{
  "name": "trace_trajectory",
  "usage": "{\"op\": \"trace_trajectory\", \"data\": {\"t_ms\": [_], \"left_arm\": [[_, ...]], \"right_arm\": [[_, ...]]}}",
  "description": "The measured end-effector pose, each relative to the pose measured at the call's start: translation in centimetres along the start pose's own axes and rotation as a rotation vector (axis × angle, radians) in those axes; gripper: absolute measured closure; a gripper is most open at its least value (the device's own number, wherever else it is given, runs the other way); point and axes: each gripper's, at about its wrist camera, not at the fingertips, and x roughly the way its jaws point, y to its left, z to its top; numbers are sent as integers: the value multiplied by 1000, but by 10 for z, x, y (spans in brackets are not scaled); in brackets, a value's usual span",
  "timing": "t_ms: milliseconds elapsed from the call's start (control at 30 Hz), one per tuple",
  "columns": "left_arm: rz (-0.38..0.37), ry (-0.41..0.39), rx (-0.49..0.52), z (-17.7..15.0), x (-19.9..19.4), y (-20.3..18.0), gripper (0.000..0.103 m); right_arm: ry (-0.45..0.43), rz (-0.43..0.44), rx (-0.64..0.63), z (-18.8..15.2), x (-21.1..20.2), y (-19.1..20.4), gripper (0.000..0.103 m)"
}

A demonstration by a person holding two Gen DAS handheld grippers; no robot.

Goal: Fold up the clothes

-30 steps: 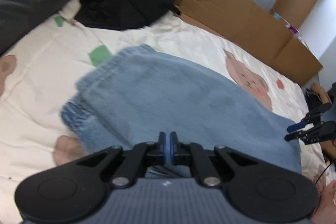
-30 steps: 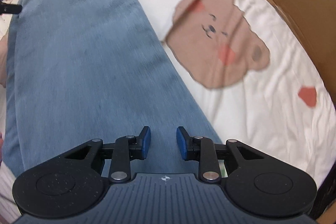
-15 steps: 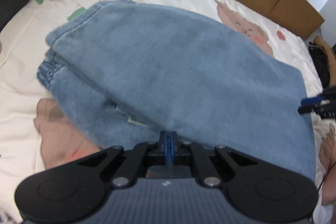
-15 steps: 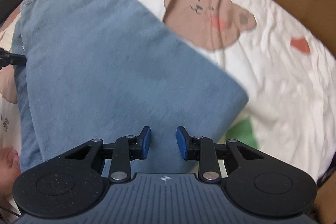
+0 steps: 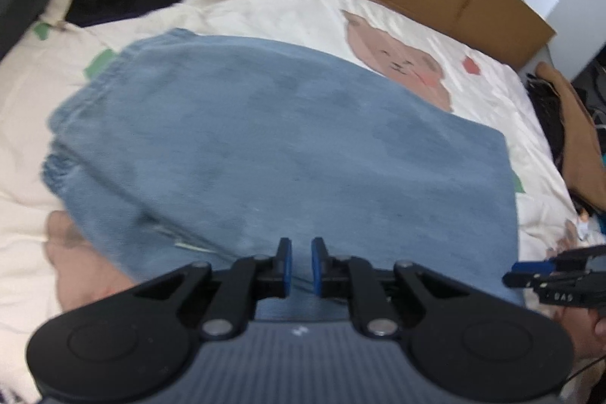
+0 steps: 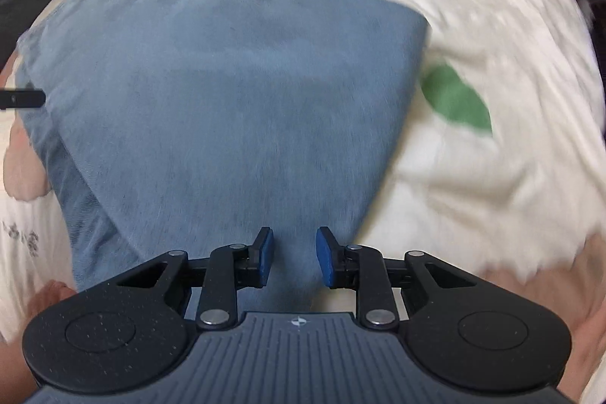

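left gripper (image 5: 301,262): pitched steeply down, jaws just opening, a narrow gap, nothing pinched | right gripper (image 6: 291,256): pitched steeply down, jaws parted wider, just closing a little, pads gripping nothing

Folded blue jeans (image 5: 288,154) on the bed sheet (image 5: 295,10)

The jeans are light blue denim, folded over into a flat, wide packet with several layers that show at one end as stepped edges. They lie flat on the cream sheet with cartoon prints. The far edge of the jeans covers a part of the brown bear print (image 5: 401,63); the green leaf print (image 6: 454,97) is just beside one corner.
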Motion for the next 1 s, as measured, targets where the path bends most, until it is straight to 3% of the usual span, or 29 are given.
{"op": "trace_trajectory", "data": {"t_ms": [133,267,367,600,733,1000], "left_arm": [[18,64,-15,1,15,-7,89],[36,95,-15,9,15,-12,89],[51,98,14,16,10,-17,89],[68,91,-1,27,2,-11,89],[88,102,-13,29,3,-4,88],[157,102,-68,34,10,25,88]], "right_arm": [[12,-34,49,-23,-2,5,75],[27,-14,200,-41,-10,-6,76],[29,21,266,-42,-20,-14,85],[-148,84,371,-29,-38,-33,86],[-185,103,379,-21,-22,-40,92],[-265,87,366,4,6,-47,93]]}}
